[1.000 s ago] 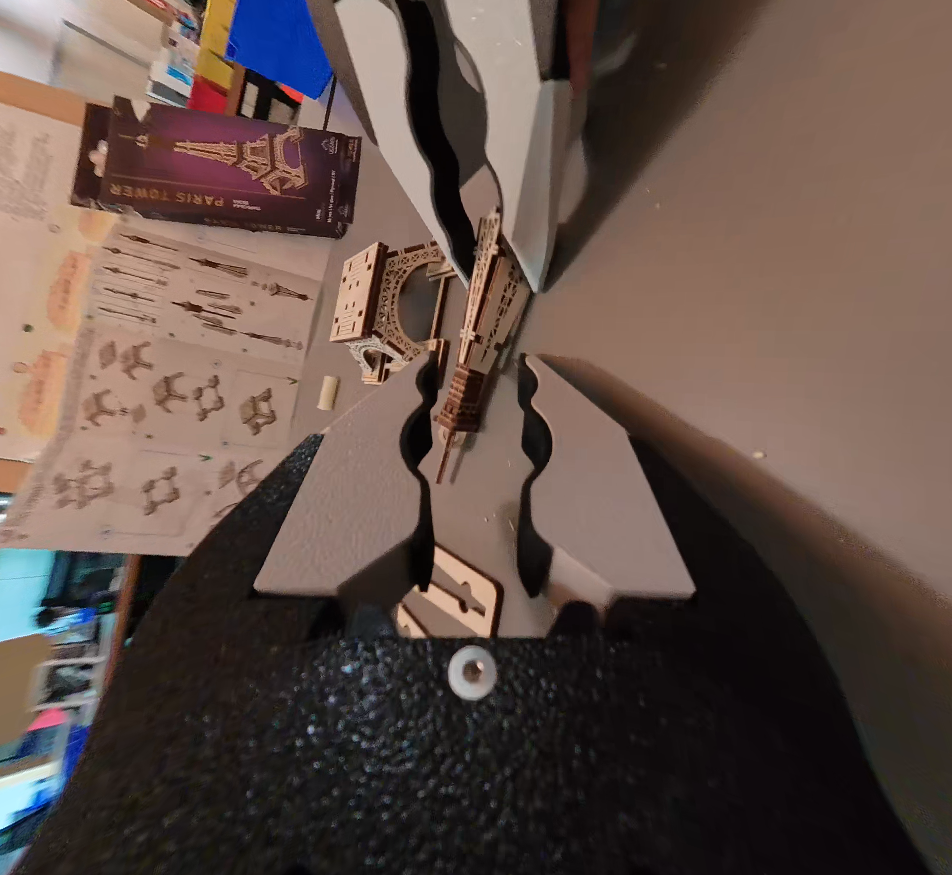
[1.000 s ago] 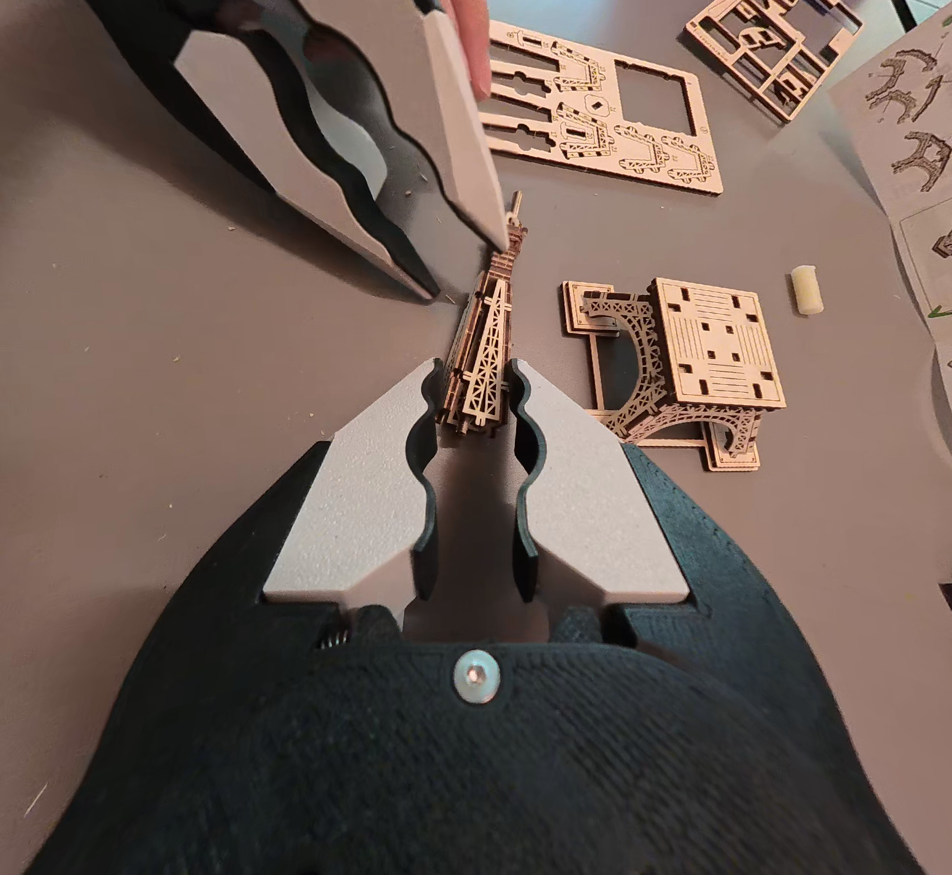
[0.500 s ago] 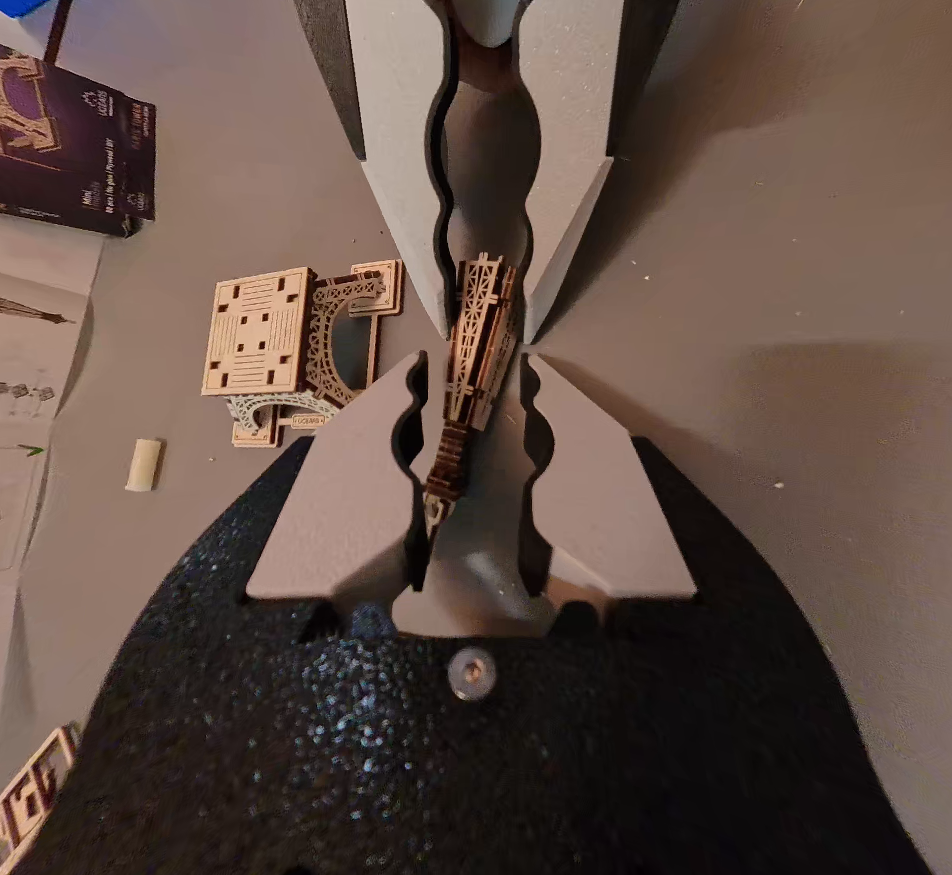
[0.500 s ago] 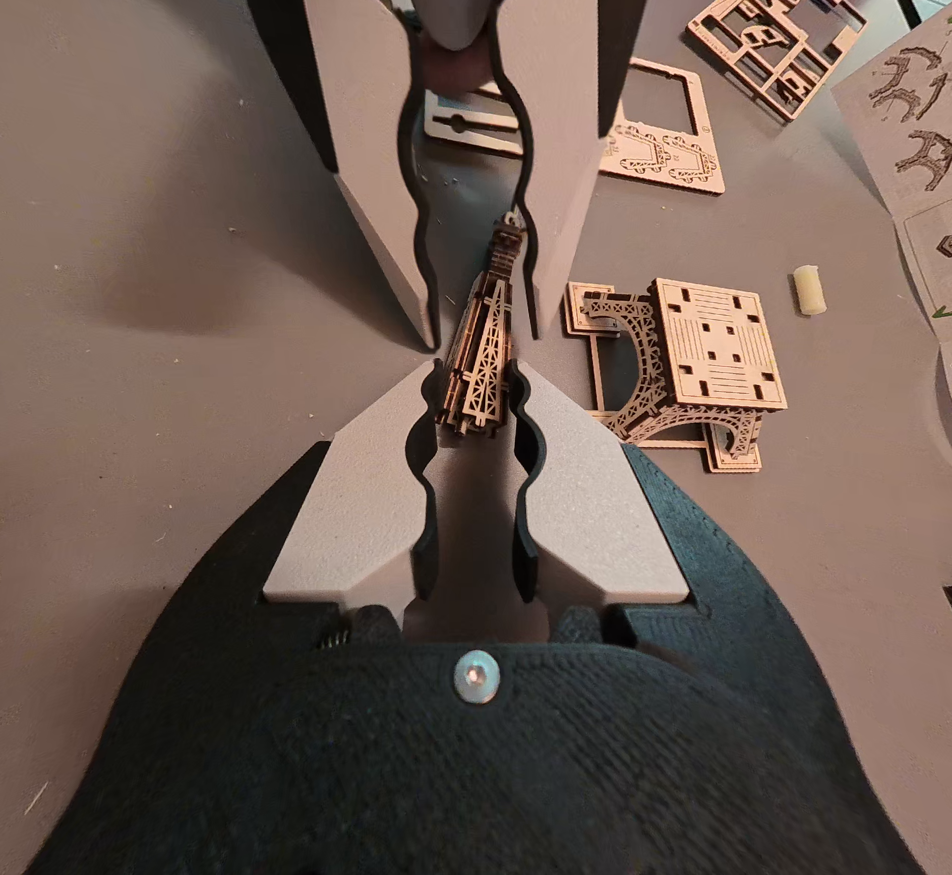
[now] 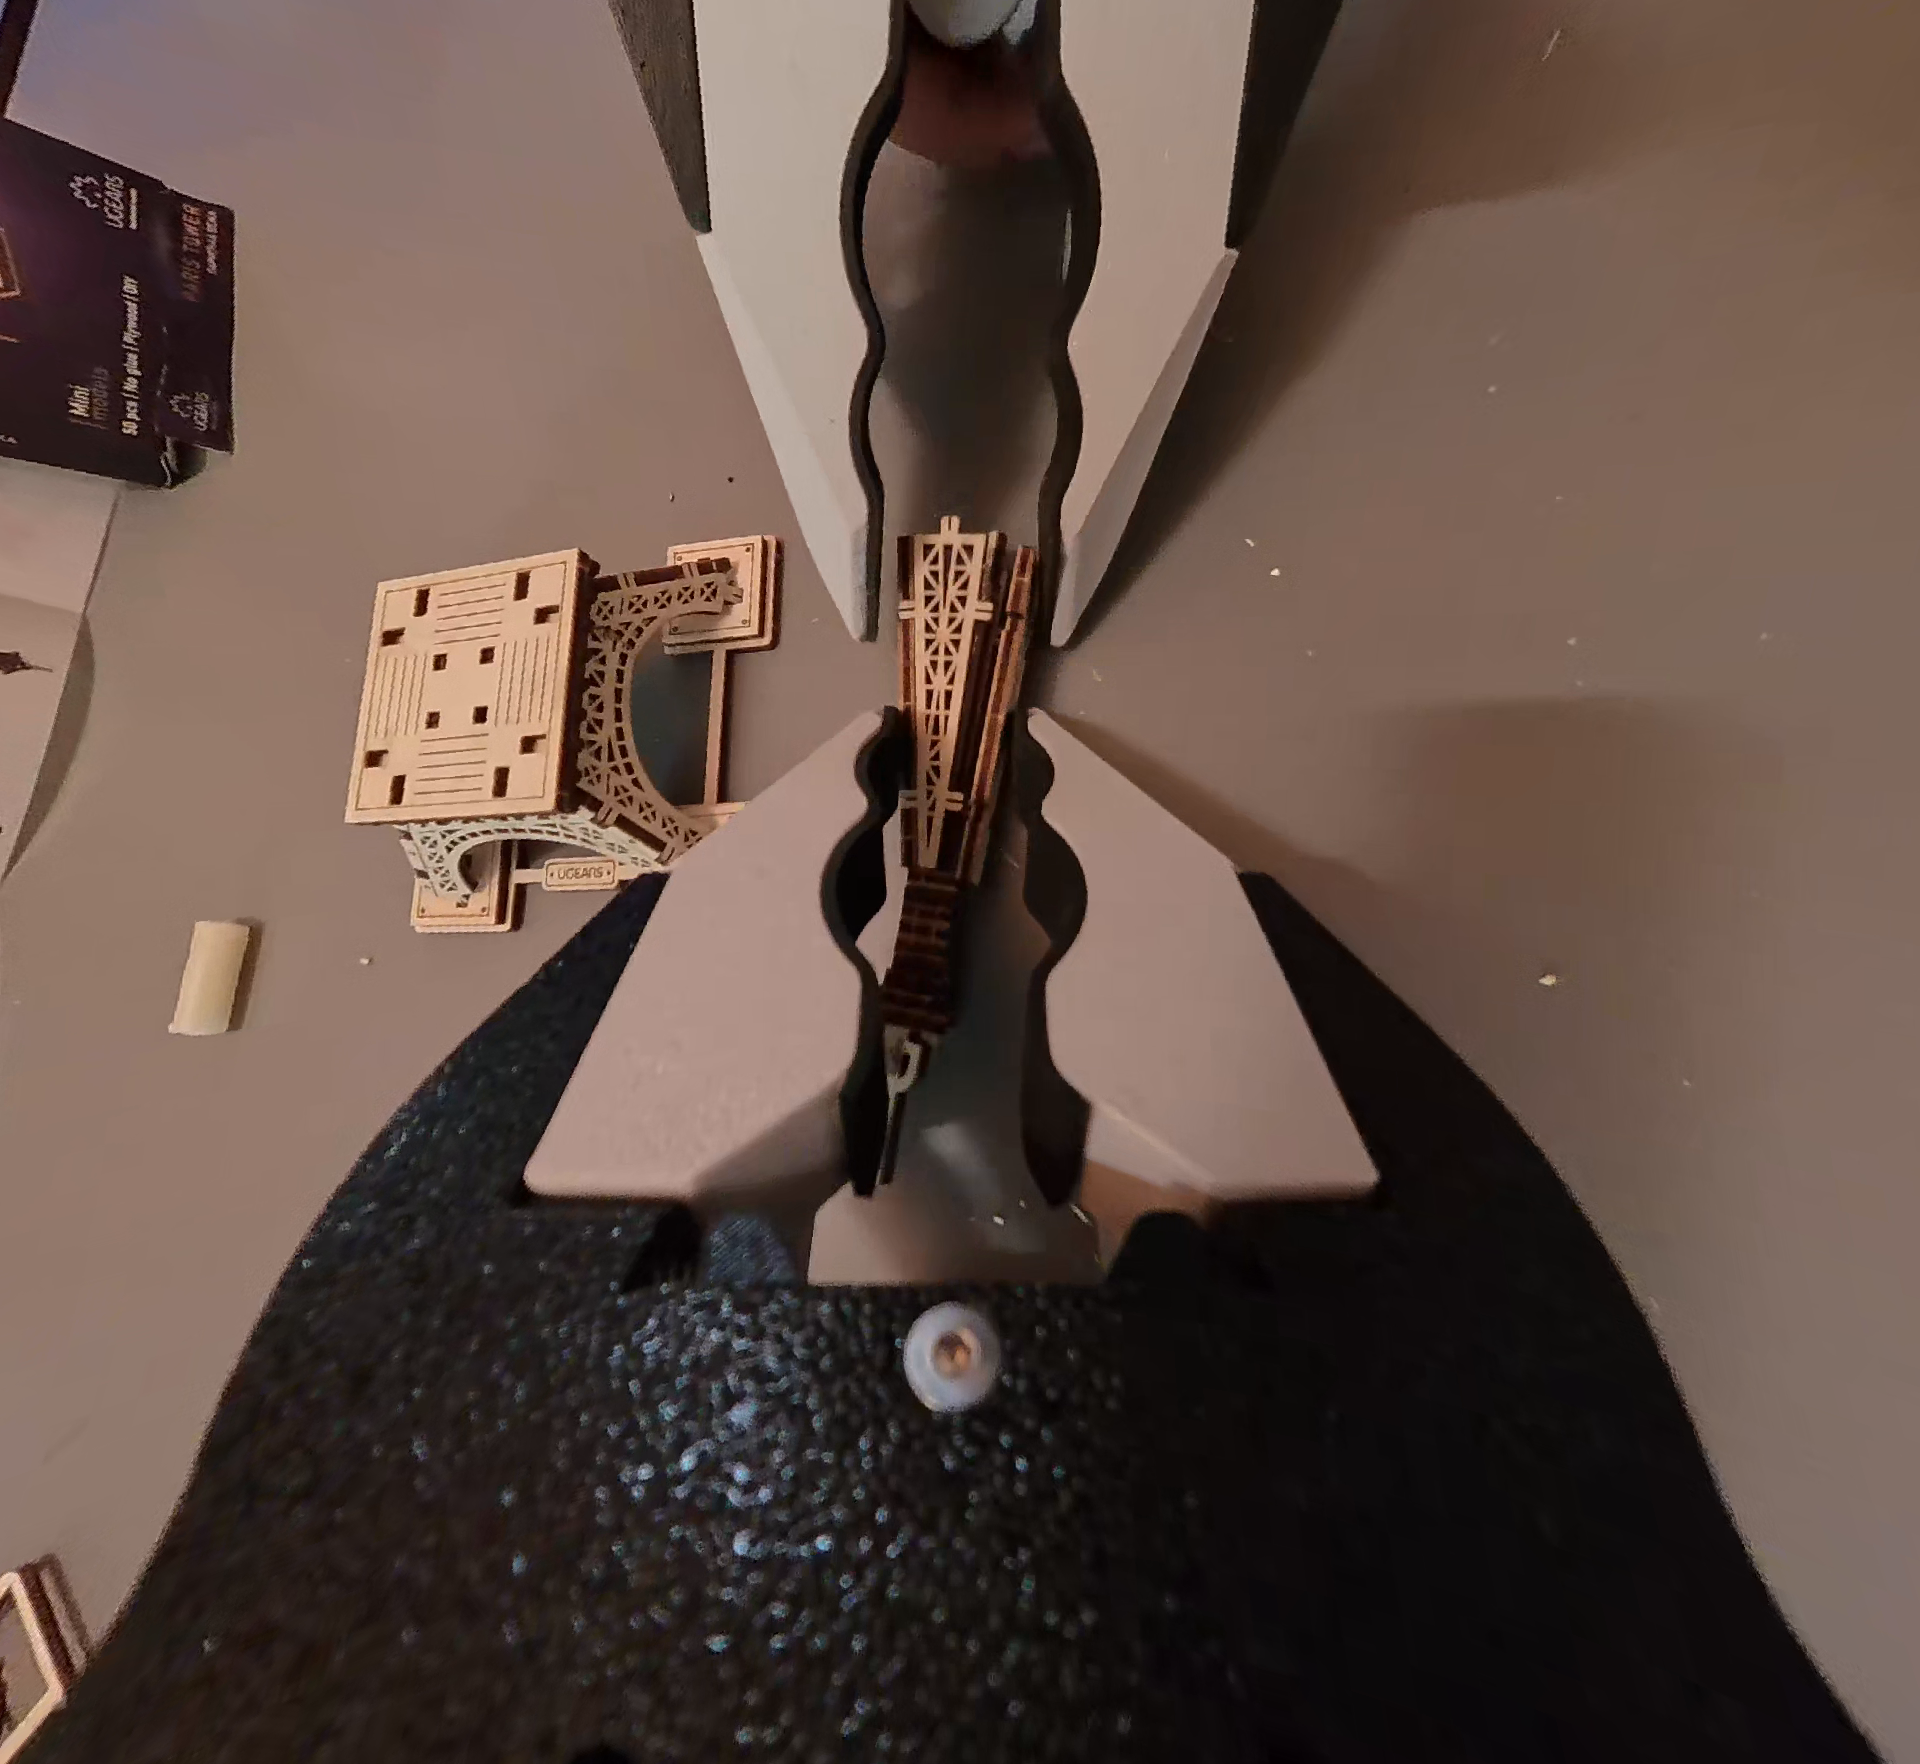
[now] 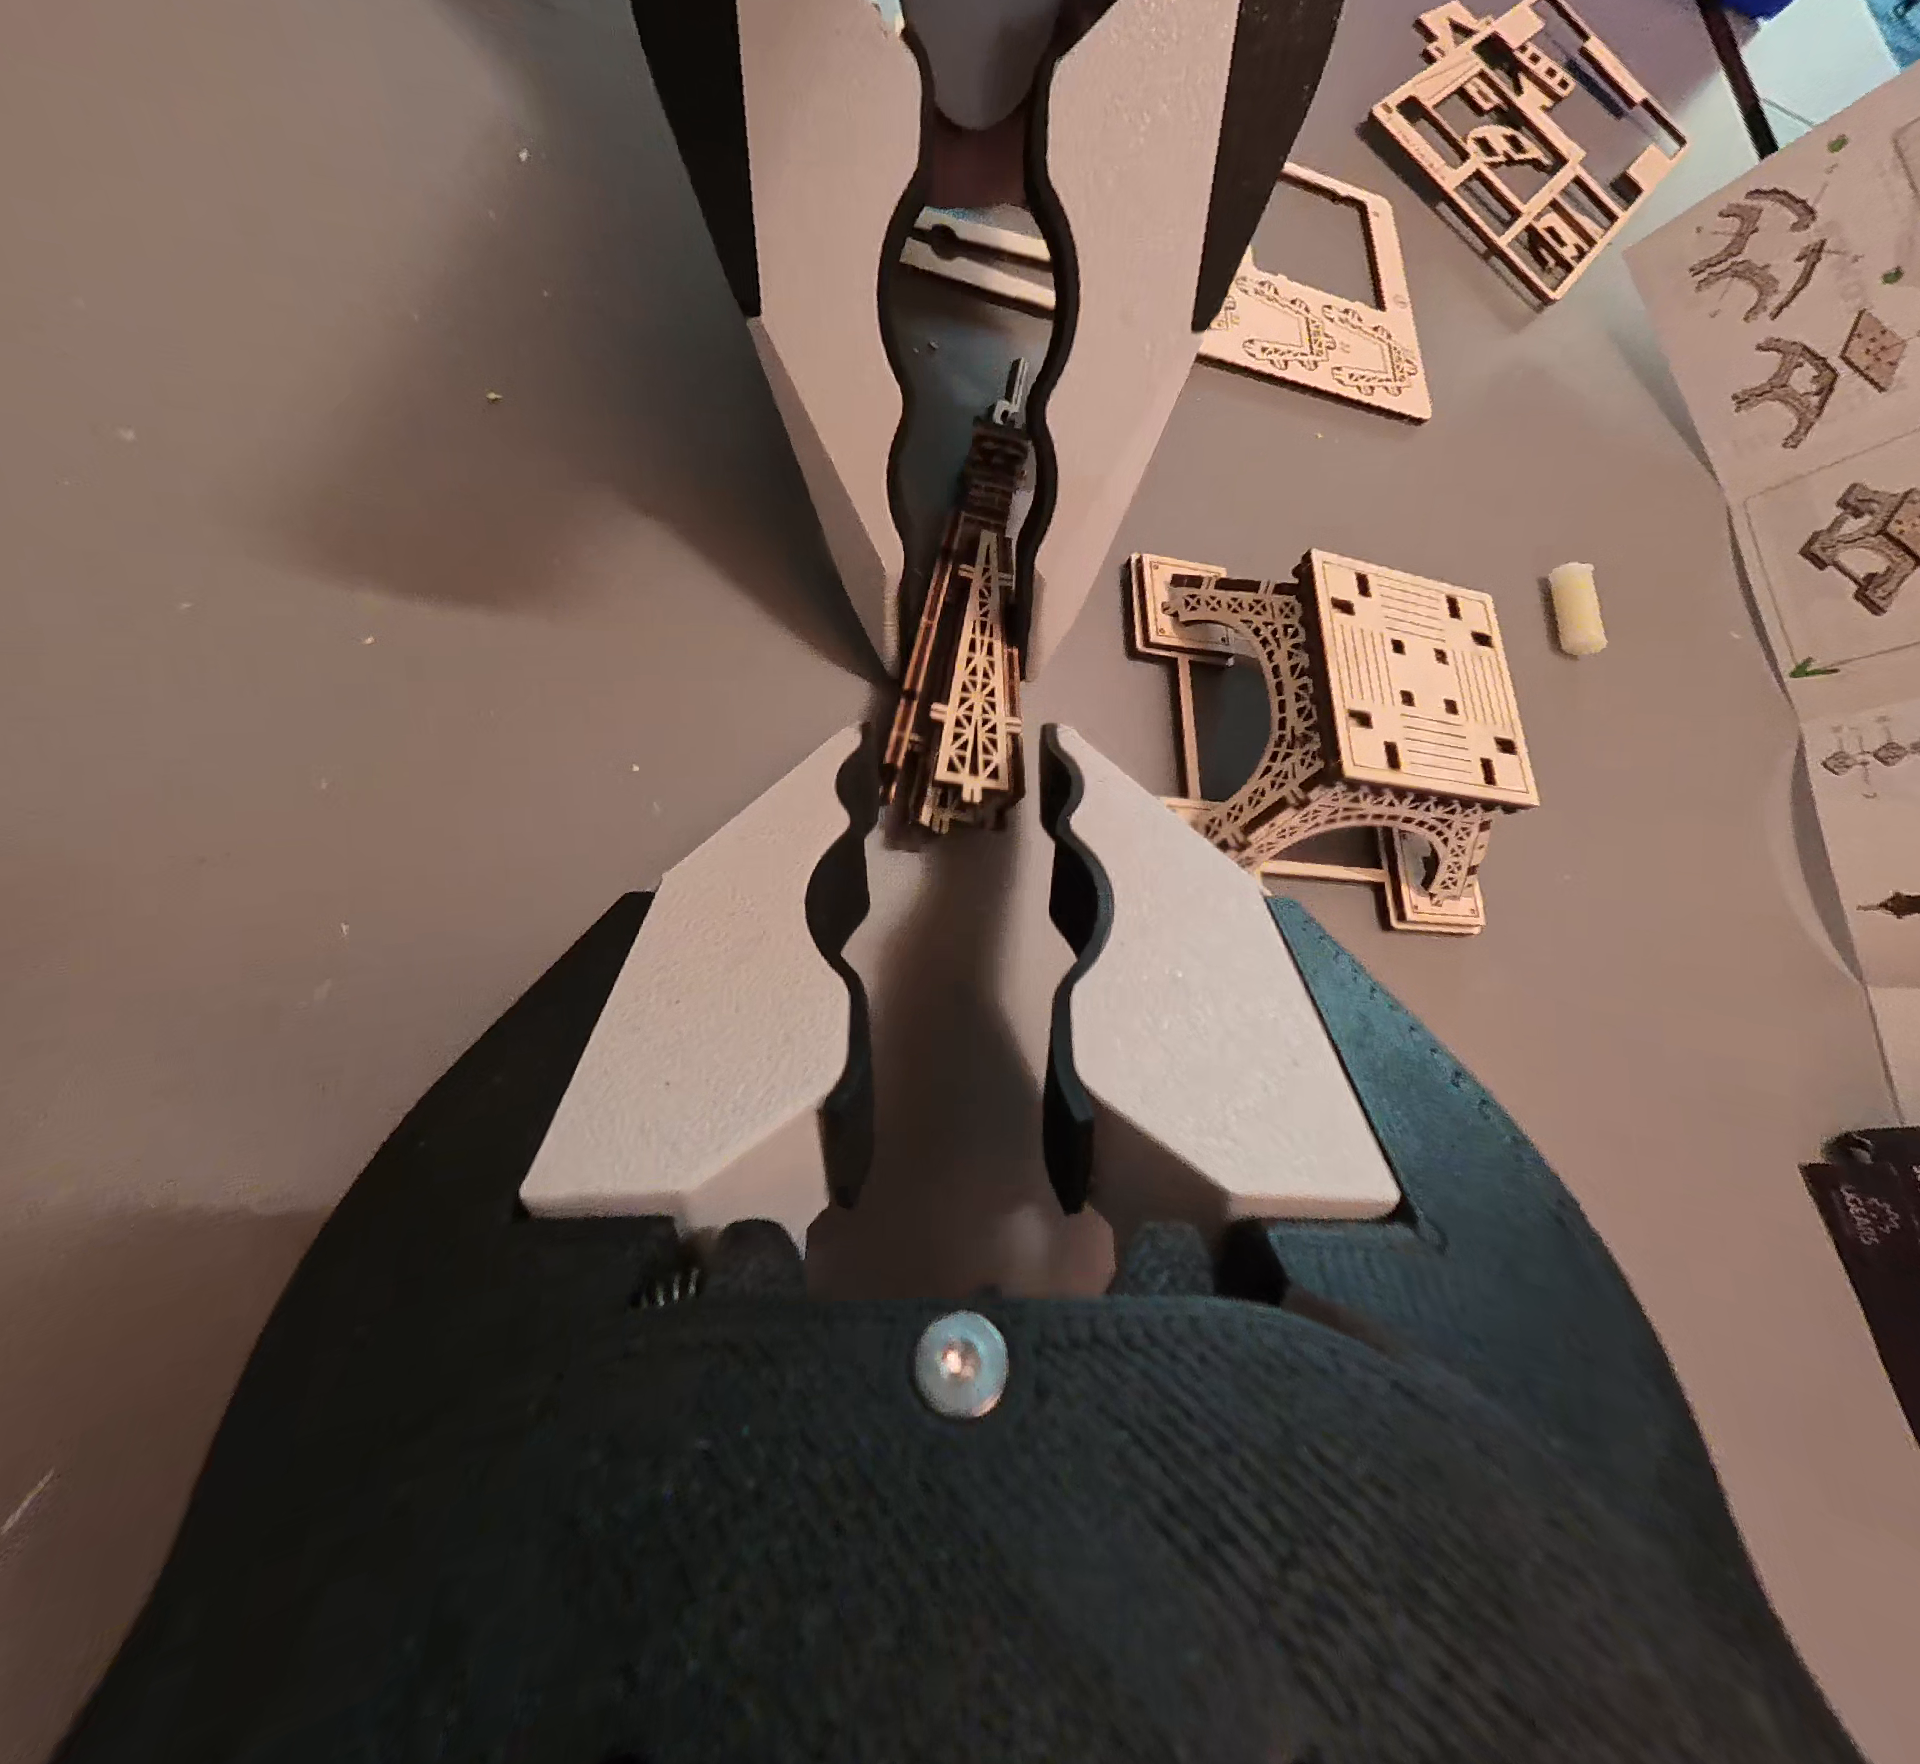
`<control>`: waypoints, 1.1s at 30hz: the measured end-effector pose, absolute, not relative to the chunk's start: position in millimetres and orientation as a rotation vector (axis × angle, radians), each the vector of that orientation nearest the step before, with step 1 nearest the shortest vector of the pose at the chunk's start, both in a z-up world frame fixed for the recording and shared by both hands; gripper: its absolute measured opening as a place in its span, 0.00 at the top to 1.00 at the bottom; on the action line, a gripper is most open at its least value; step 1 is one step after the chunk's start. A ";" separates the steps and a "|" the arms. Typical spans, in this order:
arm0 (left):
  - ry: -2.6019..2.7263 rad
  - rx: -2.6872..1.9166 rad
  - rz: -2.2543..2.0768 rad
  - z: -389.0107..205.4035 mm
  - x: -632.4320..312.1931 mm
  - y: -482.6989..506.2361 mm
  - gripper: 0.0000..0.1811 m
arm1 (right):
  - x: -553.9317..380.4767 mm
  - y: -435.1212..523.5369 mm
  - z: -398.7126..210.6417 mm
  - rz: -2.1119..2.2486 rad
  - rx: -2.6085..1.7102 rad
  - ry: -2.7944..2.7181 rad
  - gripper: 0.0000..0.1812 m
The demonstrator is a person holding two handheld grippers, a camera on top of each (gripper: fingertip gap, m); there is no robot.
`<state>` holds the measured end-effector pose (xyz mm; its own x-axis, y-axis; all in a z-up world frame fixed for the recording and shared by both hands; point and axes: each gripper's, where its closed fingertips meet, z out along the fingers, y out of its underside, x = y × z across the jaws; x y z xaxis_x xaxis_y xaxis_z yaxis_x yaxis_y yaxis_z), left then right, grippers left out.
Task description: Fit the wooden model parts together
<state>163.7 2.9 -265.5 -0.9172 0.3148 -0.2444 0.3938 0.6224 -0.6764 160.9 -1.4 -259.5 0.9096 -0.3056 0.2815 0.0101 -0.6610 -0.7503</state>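
Tower top (image 5: 956,675): one, out in the middle of the table (image 5: 1558,571), well in from every edge, caught between two grippers that face each other tip to tip.
Long axis: in line with both sets of fingers; thin pointed end deep between the fingers of the left gripper (image 5: 951,727), wide lattice end toward the right gripper (image 6: 951,758).
Left gripper: drawn in on the tower top, pads seemingly touching its sides near the tips (so judged clamped).
Right gripper: fingers apart, a sliver of table showing on either side of the wide end; holding nothing.
Nearer hand: left, already on the piece.
Tower base (image 5: 468,696): one, four-legged, tipped on its side, slotted square deck facing up; just beside the grippers, on the right gripper's right side.
Relation for the coming move: wide end pointing away from the left gripper, deck off to one side; likely a lift, a turn to upright, then the wide end down into the deck slots.
Punched-out sheets: two (image 6: 1320,343) (image 6: 1527,156), toward the table's far edge.
Peg (image 5: 211,976): one, pale, beyond the base.
Instruction paper (image 6: 1818,467): one, at the table's right edge.
Box (image 5: 104,312): one, dark, near the paper.
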 end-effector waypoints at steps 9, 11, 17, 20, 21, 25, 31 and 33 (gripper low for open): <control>2.700 0.588 -1.162 -264.4 167.9 1.8 0.87 | 163.3 -0.1 -258.7 -0.553 -2.245 0.191 0.88; 2.712 0.583 -1.158 -264.6 167.5 1.8 0.87 | 163.3 2.2 -258.6 -0.559 -2.244 0.186 0.89; 2.711 0.586 -1.158 -264.9 167.9 1.2 0.90 | 163.0 2.8 -258.5 -0.558 -2.243 0.182 0.88; 2.728 0.588 -1.136 -265.2 168.1 1.3 0.90 | 163.1 2.8 -258.6 -0.558 -2.243 0.181 0.88; 2.734 0.585 -1.126 -265.3 168.4 1.2 0.90 | 163.5 2.7 -258.6 -0.557 -2.244 0.185 0.88; 2.746 0.571 -1.114 -265.4 169.7 0.5 0.88 | 167.0 1.1 -258.6 -0.547 -2.243 0.222 0.89; 2.777 0.555 -1.165 -264.7 168.6 6.0 0.83 | 169.0 0.3 -258.9 -0.533 -2.244 0.246 0.89; 2.782 0.554 -1.145 -264.5 171.7 8.9 0.83 | 169.0 0.3 -258.8 -0.529 -2.244 0.248 0.89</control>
